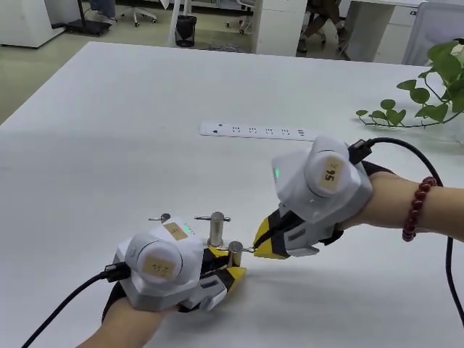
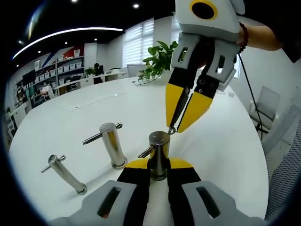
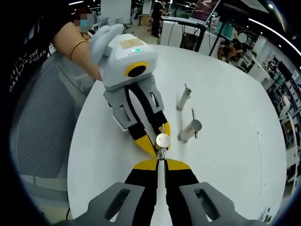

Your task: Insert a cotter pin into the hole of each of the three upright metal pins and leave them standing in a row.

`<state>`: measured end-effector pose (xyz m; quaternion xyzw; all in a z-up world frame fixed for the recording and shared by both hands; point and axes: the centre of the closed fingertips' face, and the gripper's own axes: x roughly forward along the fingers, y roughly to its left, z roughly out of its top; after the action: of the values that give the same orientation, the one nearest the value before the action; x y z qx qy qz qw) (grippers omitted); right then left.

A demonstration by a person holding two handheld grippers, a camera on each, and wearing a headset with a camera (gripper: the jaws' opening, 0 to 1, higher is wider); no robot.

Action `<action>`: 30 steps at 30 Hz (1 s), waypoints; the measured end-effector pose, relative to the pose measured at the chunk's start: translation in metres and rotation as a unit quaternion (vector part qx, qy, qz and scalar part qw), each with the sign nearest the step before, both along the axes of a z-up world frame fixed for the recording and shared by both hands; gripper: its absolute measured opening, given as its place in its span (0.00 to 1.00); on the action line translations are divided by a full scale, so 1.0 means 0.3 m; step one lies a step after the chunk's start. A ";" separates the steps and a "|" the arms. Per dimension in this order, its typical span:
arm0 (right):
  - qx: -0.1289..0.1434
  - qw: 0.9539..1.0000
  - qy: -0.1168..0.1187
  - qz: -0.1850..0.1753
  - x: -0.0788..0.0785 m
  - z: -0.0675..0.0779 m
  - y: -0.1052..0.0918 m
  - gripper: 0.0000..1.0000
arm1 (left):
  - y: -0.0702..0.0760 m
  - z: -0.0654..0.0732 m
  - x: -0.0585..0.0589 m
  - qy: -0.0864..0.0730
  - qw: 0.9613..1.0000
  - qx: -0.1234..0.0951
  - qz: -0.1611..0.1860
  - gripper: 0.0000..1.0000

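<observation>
Three upright metal pins stand in a row on the white table. The small far pin and the middle pin each carry a cotter pin crosswise. My left gripper is shut on the base of the nearest metal pin. My right gripper is shut on the looped end of a cotter pin, whose tip pokes out of the pin's far side. In the right gripper view, the shut jaws of my right gripper meet just below the pin's head.
A white power strip lies farther back on the table. A leafy plant trails over the right edge. Black cables run from both grippers. Office furniture stands beyond the far table edge.
</observation>
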<state>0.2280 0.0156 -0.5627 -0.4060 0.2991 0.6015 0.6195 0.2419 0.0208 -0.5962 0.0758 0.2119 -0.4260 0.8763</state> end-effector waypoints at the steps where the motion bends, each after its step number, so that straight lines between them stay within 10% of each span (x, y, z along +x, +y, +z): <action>1: 0.000 1.000 0.000 0.000 0.000 0.001 0.000 0.00 | 0.000 0.000 0.000 0.001 1.000 -0.001 0.001 0.10; 21: -0.003 1.000 -0.002 -0.003 0.010 -0.005 0.001 0.00 | 0.000 -0.001 -0.001 0.018 1.000 -0.012 0.020 0.11; 30: 0.039 0.997 0.031 -0.052 0.022 0.023 0.029 0.12 | 0.010 0.037 0.003 0.017 0.999 -0.026 0.020 0.31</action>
<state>0.2347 0.0242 -0.5557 -0.3468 0.3151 0.5921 0.6556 0.2429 0.0239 -0.5852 0.0409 0.2173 -0.4149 0.8826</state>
